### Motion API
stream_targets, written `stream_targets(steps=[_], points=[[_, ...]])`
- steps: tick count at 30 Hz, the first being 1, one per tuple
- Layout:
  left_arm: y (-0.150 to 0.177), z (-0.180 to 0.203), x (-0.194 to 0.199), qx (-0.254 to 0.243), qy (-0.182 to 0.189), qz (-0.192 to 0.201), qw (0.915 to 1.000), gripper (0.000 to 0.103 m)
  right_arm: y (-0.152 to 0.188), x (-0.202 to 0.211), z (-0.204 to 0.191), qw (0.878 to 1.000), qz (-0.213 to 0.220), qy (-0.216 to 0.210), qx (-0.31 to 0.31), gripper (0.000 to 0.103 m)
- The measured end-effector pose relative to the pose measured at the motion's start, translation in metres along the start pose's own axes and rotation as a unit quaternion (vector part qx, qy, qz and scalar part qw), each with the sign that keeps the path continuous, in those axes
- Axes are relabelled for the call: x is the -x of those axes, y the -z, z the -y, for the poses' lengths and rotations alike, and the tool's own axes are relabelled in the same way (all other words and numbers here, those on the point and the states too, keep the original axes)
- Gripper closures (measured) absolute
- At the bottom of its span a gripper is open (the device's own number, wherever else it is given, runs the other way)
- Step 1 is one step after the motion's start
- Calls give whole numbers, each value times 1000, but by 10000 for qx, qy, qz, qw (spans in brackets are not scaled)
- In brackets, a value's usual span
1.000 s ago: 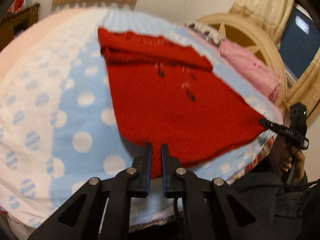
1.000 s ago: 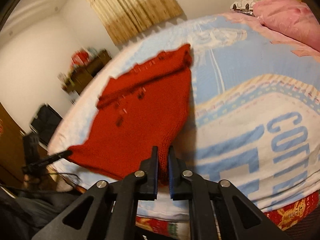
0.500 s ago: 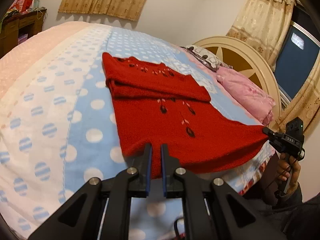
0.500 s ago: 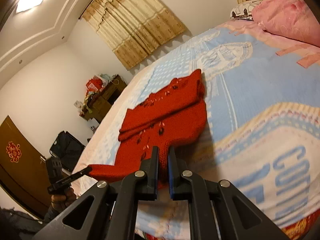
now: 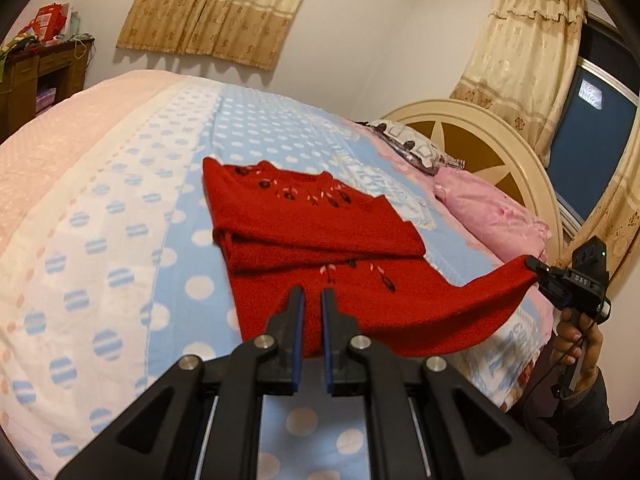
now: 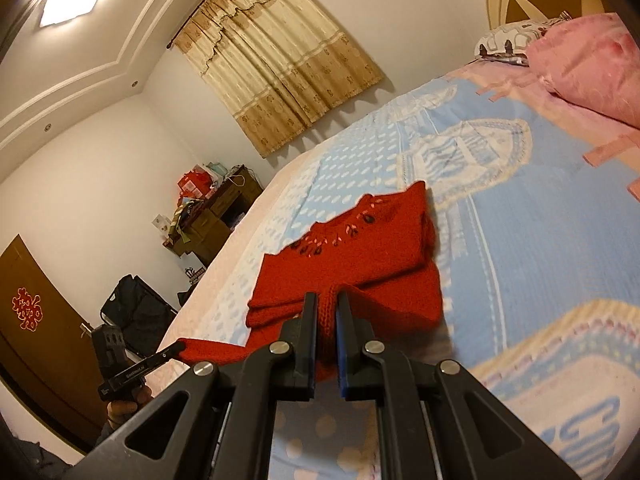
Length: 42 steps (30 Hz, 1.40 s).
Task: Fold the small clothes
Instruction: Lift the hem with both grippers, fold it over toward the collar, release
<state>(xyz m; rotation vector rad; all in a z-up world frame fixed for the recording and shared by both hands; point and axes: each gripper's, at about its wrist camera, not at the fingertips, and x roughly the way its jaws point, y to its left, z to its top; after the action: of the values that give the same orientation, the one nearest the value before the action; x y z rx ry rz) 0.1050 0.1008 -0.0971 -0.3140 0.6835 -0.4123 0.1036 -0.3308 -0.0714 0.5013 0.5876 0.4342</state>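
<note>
- Your left hand-held gripper (image 5: 311, 300) pinches the red sweater's (image 5: 320, 236) hem.
- Your right hand-held gripper (image 6: 327, 312) clamps its other hem corner, lifted off the bed (image 5: 120, 208).

My left gripper (image 5: 311, 300) hides the near hem of the red sweater (image 5: 320, 240) behind its fingers, so I cannot see how much knit sits between them. The sweater's folded sleeves cover its chest. The wooden desk (image 5: 40, 72) at far left is cut by the picture's edge — the clutter on it is too small to identify. My right hand (image 5: 576, 344) is partly hidden behind its handle.
</note>
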Motion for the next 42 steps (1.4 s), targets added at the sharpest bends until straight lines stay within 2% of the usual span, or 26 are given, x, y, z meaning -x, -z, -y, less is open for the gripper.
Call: stream_targets(steps=[5, 9, 16, 30, 42], points=[[-19, 3, -8, -72, 110, 102, 9999, 95, -28, -19, -8, 10000, -48, -45, 67, 96], [-37, -5, -17, 137, 295, 163, 9993, 96, -54, -37, -13, 9999, -49, -24, 119, 96], [-71, -30, -34, 516, 281, 292, 9978, 96, -95, -71, -17, 9998, -22, 50, 199, 96], [-130, -53, -78, 472, -37, 267, 9985, 96, -142, -140, -8, 9988, -156, 420, 180, 96], [-160, -96, -159, 743, -431, -228, 9960, 96, -170, -243, 40, 9934, -558, 993, -104, 96]])
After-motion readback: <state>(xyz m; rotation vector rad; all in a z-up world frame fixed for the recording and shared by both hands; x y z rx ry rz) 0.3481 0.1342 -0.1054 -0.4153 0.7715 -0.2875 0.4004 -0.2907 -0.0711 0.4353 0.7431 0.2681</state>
